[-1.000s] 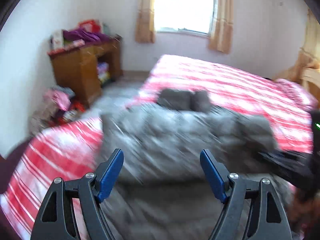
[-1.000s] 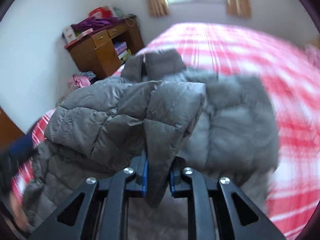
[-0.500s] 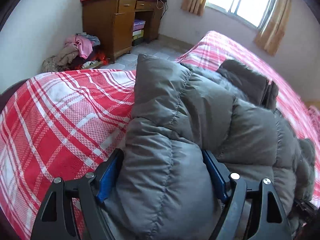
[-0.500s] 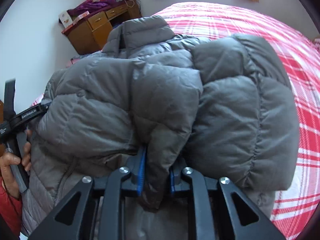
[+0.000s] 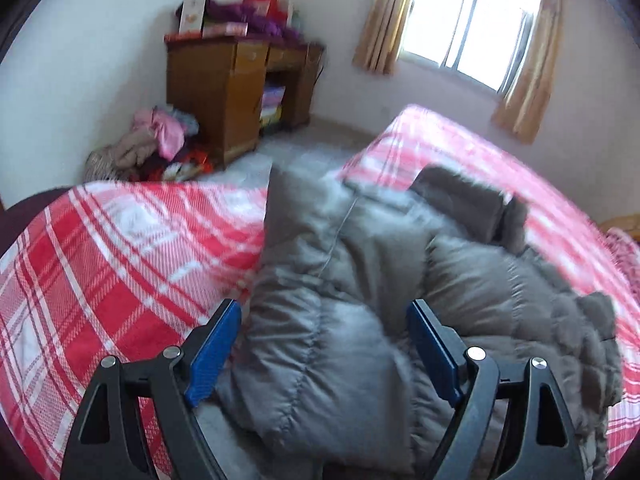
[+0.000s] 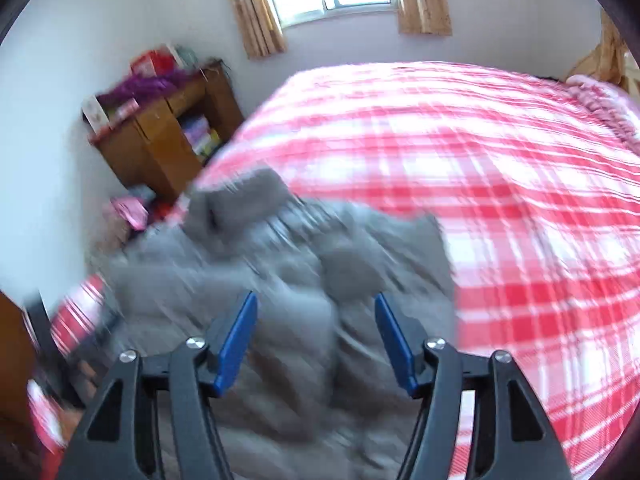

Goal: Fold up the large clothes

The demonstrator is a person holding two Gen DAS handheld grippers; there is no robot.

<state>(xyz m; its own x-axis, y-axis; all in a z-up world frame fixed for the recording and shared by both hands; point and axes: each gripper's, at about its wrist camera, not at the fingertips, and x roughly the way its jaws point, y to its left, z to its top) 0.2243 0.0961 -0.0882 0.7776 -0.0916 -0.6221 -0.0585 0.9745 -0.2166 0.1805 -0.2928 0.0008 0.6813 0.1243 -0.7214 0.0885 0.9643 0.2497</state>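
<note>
A grey puffer jacket [image 5: 400, 272] lies bunched on the red and white plaid bed [image 5: 100, 260], its collar [image 5: 460, 200] toward the window. My left gripper [image 5: 324, 352] hangs low over the jacket's near end. Its jaws are opening, a thick padded fold sits between the blue pads [image 5: 216, 352], and a sliver of gap shows at the left pad. In the blurred right wrist view the jacket [image 6: 280, 272] lies below my right gripper [image 6: 316, 336]. That gripper's jaws are opening wide and nothing is pinched between them.
A wooden desk [image 5: 224, 88] piled with boxes and purple cloth stands against the far wall. A heap of clothes [image 5: 152, 144] lies on the floor beside it. Bare plaid bedcover [image 6: 480, 160] spreads right of the jacket. A curtained window [image 5: 468, 24] is behind.
My right gripper has let go of the jacket fold it pinched, and has lifted away from it. The left jaws have spread a little wider around the padded fold.
</note>
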